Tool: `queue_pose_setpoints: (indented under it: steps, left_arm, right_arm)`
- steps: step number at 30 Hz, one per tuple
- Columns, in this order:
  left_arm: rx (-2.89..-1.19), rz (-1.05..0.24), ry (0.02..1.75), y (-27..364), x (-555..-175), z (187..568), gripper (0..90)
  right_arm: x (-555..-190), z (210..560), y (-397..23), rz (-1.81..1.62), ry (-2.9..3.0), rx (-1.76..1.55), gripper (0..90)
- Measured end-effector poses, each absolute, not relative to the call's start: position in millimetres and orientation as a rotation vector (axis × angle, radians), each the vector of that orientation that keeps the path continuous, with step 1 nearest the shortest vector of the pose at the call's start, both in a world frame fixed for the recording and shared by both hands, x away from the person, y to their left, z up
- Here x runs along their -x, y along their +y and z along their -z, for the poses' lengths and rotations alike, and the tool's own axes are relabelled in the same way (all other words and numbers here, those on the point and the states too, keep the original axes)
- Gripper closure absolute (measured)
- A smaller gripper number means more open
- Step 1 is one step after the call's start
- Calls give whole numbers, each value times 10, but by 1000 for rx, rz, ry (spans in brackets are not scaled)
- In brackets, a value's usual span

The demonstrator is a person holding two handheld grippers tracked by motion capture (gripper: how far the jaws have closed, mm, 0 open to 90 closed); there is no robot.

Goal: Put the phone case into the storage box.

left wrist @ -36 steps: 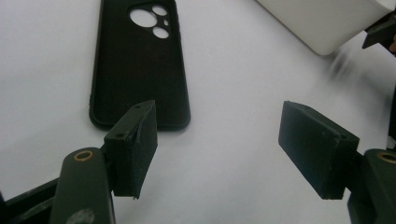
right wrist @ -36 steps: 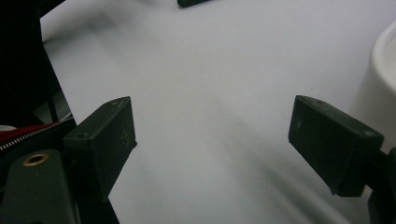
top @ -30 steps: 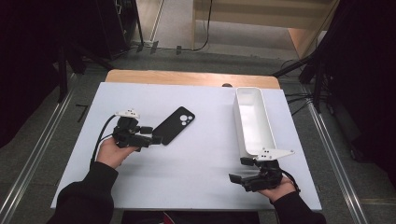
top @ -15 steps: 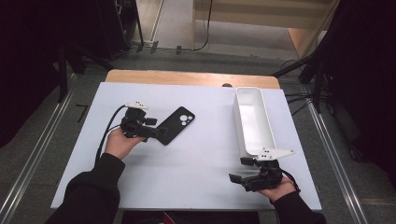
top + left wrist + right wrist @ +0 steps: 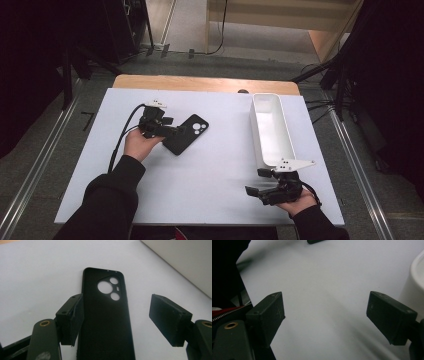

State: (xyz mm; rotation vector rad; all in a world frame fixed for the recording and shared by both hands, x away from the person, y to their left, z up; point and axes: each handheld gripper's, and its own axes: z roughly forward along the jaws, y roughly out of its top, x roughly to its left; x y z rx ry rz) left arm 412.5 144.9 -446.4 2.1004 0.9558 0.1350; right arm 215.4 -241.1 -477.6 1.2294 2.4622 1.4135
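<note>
- The black phone case (image 5: 105,315) lies flat on the white table (image 5: 215,170), at about 10 o'clock from the table's middle, with its camera cut-outs toward the far end; the left gripper (image 5: 117,317) stands over its near end.
- Risk, as I judge it: the case is thin and lies flat, so the pads can slide over its rim when they close, and the case can skid across the smooth table instead of being lifted.
- Second risk: the left pad (image 5: 72,320) is already at the long edge of the case, while the right pad (image 5: 167,318) stands well apart at 3 o'clock; an uneven closing can push the case sideways or turn it.
- The soft case can also bend if it is squeezed across its width.
- Left gripper: jaws apart, astride the case; one pad is touching it or just beside it, I cannot tell which; nothing is clamped.
- Right gripper (image 5: 267,192): jaws wide apart and empty; it rests near the table's front edge at 5 o'clock, just beside the near end of the long white tray (image 5: 270,130).
</note>
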Motion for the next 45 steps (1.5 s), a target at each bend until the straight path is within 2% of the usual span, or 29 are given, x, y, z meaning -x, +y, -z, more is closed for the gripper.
queue_pose_setpoints:
  steps: [4, 5, 11, 13, 15, 23, 32, 45]
  left_arm:
    - [-2103, -121, 940, 1403, -4184, 4485, 272]
    - [-2107, -145, 932, 1389, -4188, 4490, 246]
    - [-2123, -210, 897, 1297, -4209, 4499, 241]
    - [-2148, -240, 889, 1259, -4212, 4500, 169]
    - [-2159, -226, 886, 1240, -4222, 4517, 0]
    - [-2156, -250, 856, 1184, -4196, 4552, 0]
    - [-2137, -269, 912, 1166, -4208, 4648, 0]
    - [-2148, -233, 943, 1132, -4205, 4820, 0]
  right_arm:
    - [-2154, 4776, -2413, -1414, 2463, -1230, 133]
    - [-2154, 4777, -2413, -1416, 2462, -1230, 133]
    - [-2157, 4779, -2411, -1416, 2464, -1230, 133]
    - [-2157, 4780, -2410, -1416, 2466, -1229, 133]
    - [-2158, 4780, -2411, -1416, 2465, -1229, 134]
    - [-2155, 4779, -2410, -1415, 2467, -1228, 133]
    - [-2151, 4777, -2412, -1418, 2467, -1229, 133]
    - [-2145, 4776, -2403, -1418, 2475, -1223, 134]
